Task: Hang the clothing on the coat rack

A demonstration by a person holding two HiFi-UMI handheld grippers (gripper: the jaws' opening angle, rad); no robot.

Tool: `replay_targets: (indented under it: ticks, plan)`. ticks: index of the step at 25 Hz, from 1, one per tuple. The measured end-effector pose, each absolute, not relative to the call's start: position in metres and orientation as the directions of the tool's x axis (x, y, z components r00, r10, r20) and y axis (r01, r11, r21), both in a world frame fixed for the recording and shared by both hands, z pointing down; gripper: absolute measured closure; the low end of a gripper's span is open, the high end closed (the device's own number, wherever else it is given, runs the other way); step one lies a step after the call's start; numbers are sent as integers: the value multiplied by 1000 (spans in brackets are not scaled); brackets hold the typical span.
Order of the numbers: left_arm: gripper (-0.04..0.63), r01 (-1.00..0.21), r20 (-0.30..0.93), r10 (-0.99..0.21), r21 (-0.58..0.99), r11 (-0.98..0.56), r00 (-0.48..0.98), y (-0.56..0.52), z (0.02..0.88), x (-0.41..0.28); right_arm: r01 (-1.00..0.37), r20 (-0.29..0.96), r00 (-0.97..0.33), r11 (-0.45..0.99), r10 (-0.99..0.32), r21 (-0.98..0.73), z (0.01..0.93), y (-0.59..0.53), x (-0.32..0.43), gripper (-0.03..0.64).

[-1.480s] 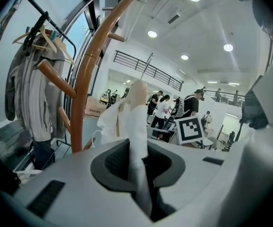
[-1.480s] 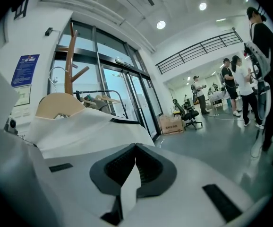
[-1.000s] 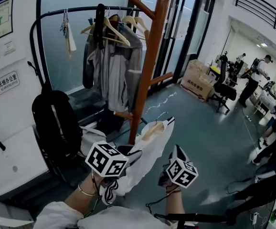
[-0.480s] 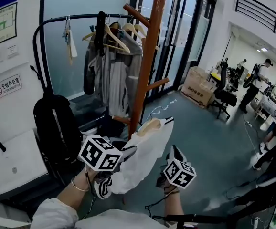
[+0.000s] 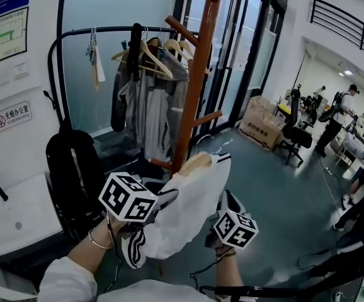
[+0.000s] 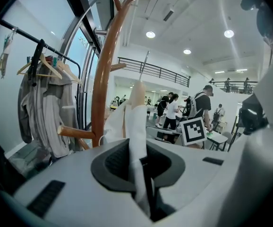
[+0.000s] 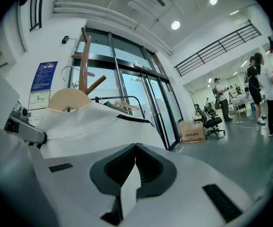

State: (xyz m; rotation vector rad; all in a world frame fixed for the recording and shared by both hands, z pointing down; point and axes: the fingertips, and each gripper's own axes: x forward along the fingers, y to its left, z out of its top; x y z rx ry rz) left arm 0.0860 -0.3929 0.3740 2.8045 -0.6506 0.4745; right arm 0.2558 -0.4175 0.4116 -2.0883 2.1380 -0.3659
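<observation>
Left hand-held gripper [image 6: 139,167] and right hand-held gripper [image 7: 134,171] both clamp white garment [image 5: 191,212] near coat rack [image 5: 194,87].

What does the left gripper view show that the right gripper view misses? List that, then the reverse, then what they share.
Only the left gripper view: the other gripper's marker cube and the low side peg of the coat rack.
Only the right gripper view: the blue notice on the wall and the cardboard box by the glass doors.
Both: the white garment clamped at the bottom of each view, its wooden hanger, the brown coat rack, and people in the hall behind.
</observation>
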Motion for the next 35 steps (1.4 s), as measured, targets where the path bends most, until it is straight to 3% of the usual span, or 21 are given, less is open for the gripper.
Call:
replay_targets:
  ticks: [12,35]
  plan:
    - [534,-452,341,-386,140,-881,857,-399,344,78,-971,102,-91,66,-991,-230,395,-422,242,594]
    - [532,-419,297,-370,121,-900,880,-400,277,70,-976,24,-90,84,-996,-200,345,-427,235,594]
